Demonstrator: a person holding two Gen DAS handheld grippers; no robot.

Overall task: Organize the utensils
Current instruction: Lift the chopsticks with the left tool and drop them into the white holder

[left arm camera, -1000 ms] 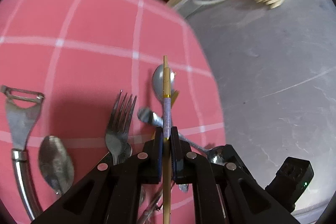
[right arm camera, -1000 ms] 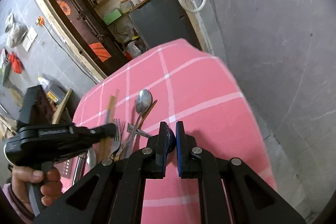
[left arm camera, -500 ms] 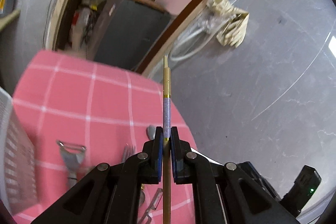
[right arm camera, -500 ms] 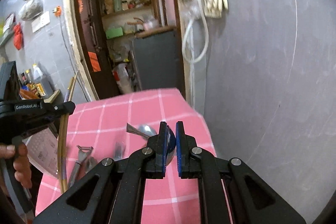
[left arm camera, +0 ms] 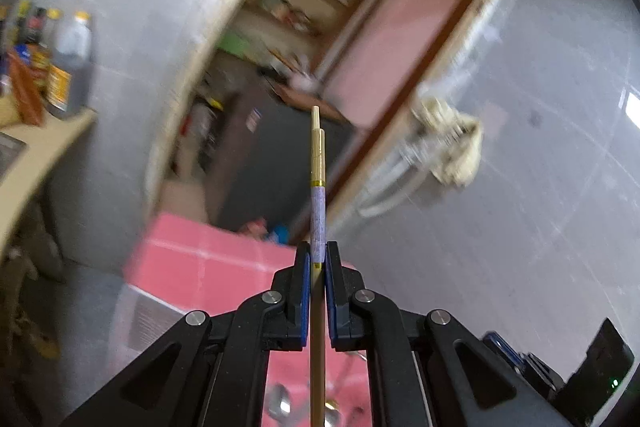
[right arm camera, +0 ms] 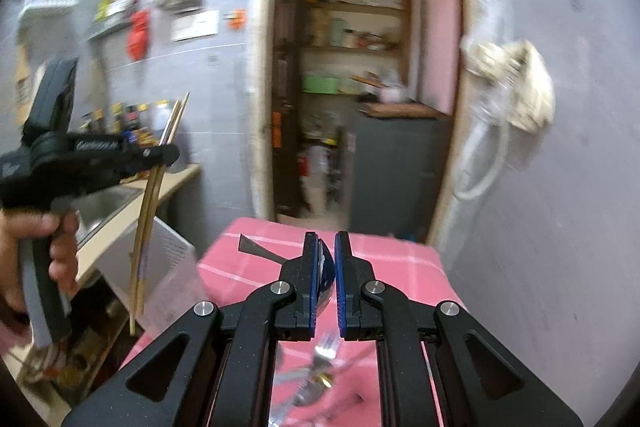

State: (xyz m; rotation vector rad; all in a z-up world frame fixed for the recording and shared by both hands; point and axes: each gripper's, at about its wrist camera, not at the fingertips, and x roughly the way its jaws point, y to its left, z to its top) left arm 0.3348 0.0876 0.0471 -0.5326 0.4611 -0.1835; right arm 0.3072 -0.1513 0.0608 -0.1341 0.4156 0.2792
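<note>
Left gripper [left arm camera: 318, 263] jaws pinch a pair of chopsticks [left arm camera: 318, 187], tips poking up past the pads. Right gripper [right arm camera: 327, 255] jaws clamp a metal spoon [right arm camera: 256, 249], handle sticking out left. Both hang above the pink checked table [right arm camera: 400, 267]; a fork [right arm camera: 326, 343] lies below, white basket [right arm camera: 168, 247] at the left edge.

Indoor light soft and even; both views motion-blurred outside the near foreground.

Gripper fingers [left arm camera: 298, 291] and chopsticks [left arm camera: 318, 187] are sharp; the doorway [left arm camera: 320, 67], shelves [right arm camera: 352, 27] and hanging cloth [right arm camera: 516, 87] are smeared. A bright window reflection [left arm camera: 632, 107] glares on the grey wall. Fisheye bending curves the door frames, and dark vignetting fills the corners. The pink tablecloth [right arm camera: 400, 267] is soft, with faint shadows.
</note>
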